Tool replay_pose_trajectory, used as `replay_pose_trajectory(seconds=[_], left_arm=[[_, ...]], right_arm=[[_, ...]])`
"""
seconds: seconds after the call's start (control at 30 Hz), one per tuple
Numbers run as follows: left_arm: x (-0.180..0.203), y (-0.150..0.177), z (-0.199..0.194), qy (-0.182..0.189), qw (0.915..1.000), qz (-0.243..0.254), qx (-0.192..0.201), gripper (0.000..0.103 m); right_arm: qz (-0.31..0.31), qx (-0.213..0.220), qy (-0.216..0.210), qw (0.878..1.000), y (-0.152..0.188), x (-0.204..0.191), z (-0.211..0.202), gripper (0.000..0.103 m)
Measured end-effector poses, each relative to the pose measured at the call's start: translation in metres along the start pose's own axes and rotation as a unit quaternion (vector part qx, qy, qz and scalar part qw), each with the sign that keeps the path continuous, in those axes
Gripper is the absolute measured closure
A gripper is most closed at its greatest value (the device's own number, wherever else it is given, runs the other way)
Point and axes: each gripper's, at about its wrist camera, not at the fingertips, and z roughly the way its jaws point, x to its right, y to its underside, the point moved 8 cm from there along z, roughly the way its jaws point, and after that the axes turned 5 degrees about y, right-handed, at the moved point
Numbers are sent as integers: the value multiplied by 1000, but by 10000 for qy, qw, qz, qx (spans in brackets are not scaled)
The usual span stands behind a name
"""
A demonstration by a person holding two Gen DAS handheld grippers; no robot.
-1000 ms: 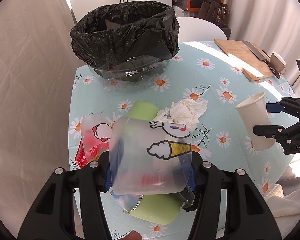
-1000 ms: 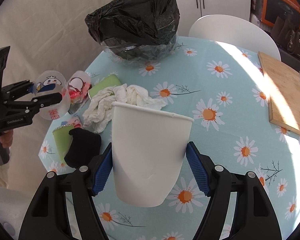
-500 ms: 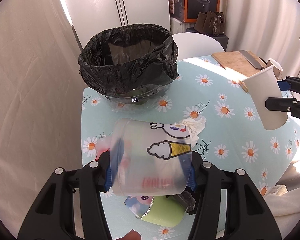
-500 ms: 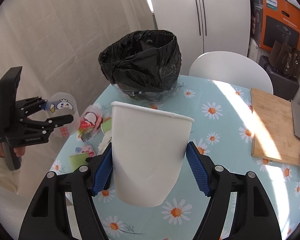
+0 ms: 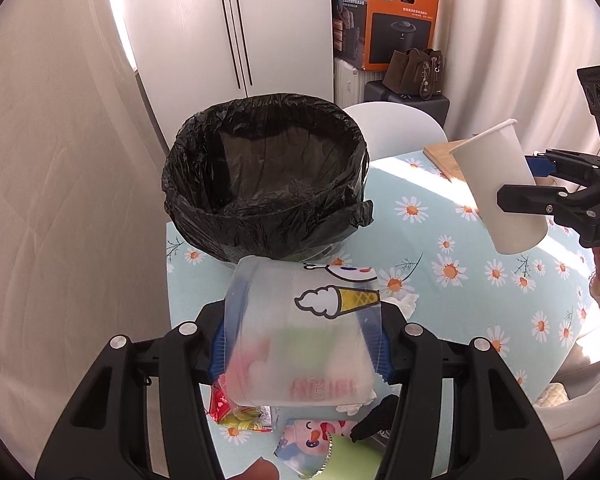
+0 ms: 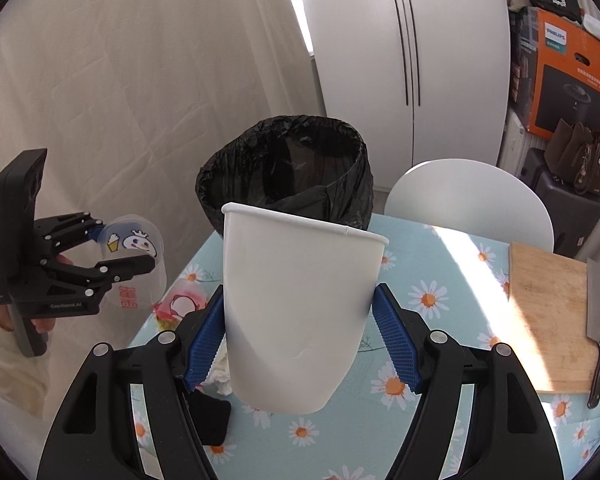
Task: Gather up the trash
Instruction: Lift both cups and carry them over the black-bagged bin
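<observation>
Both grippers [image 5: 302, 344] [image 6: 298, 344] raised, gripping cups [image 5: 300, 336] [image 6: 296, 312].

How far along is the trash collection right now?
Done: nothing that I can see; the bin liner looks empty. In hand: the left gripper holds a translucent printed cup, the right gripper a white paper cup, both raised in front of the bin, neither dropped yet. Left: both cups, plus the wrappers and crumpled tissue on the table.
</observation>
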Motion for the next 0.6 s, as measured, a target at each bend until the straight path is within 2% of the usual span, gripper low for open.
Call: replay_pose_trajectory(seconds=[0.37,0.6], left_arm=[[-47,-66,22,222,9986,-247,408,47],[-70,-97,61,387,9976,-296,498,47]], right_arm=[[-257,163,25,9995,-73,-7,43,36],[-388,147,-38,9991,-111,-8,88,36]])
